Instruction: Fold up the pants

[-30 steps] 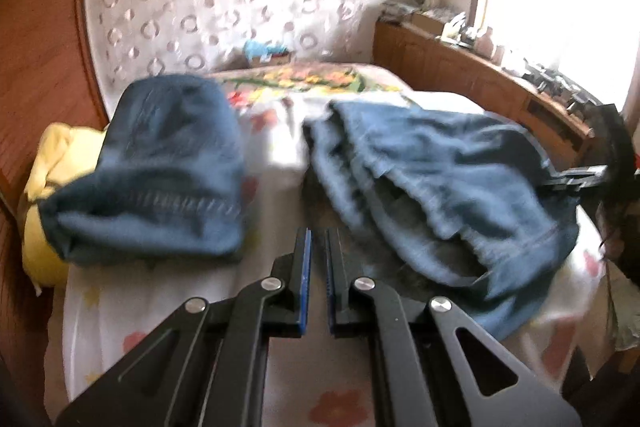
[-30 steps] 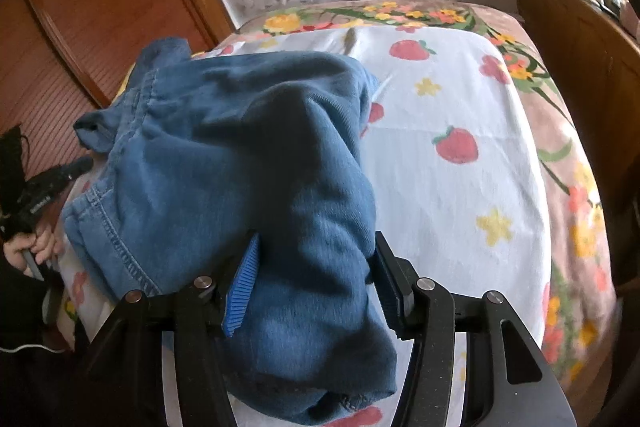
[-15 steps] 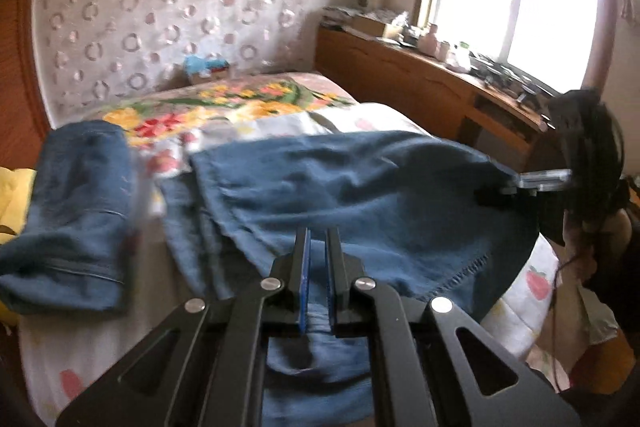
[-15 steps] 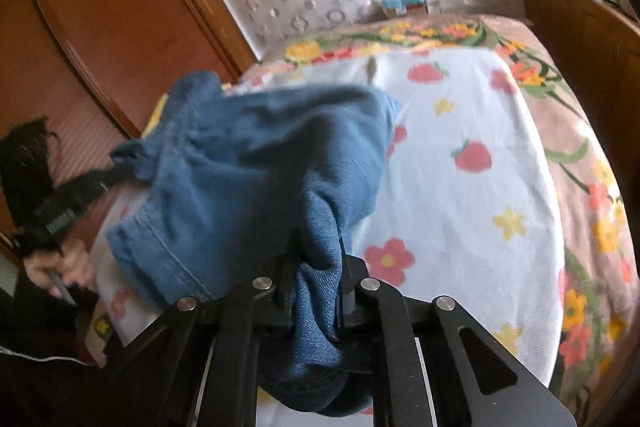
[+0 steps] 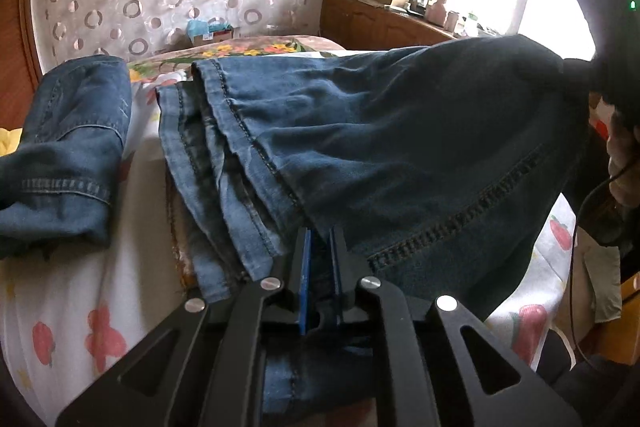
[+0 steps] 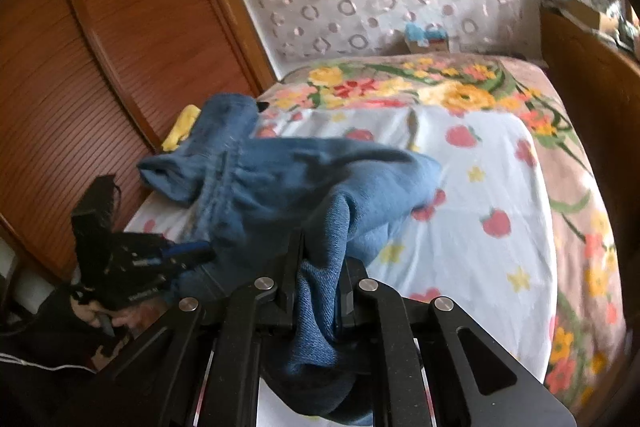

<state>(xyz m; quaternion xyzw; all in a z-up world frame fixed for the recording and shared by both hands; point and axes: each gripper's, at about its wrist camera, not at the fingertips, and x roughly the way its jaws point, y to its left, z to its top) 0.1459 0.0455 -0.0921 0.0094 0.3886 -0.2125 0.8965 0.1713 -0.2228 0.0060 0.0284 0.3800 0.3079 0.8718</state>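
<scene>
A pair of blue denim pants (image 5: 400, 155) is lifted and stretched over the flowered bed sheet (image 5: 60, 291). My left gripper (image 5: 320, 239) has its tips tucked into the pants' near edge. A fold of denim sits in its narrow gap, and its jaws are opening slightly. In the right wrist view the left gripper (image 6: 192, 251) meets the pants (image 6: 280, 187) at their left edge. My right gripper (image 6: 320, 251) is shut on a bunched fold of denim that hangs down between its fingers. In the left wrist view the right gripper (image 5: 576, 71) holds the far right corner up.
A second, folded pair of jeans (image 5: 64, 147) lies at the left of the bed beside a yellow cloth (image 6: 184, 123). A wooden wardrobe (image 6: 100, 67) stands to the left and a wooden counter (image 5: 380, 23) runs under the window. A small box (image 5: 212, 33) sits at the headboard.
The right gripper closed on the denim and rose with it. The left gripper moved in to the pants' edge, and the cloth now stretches between the two.
</scene>
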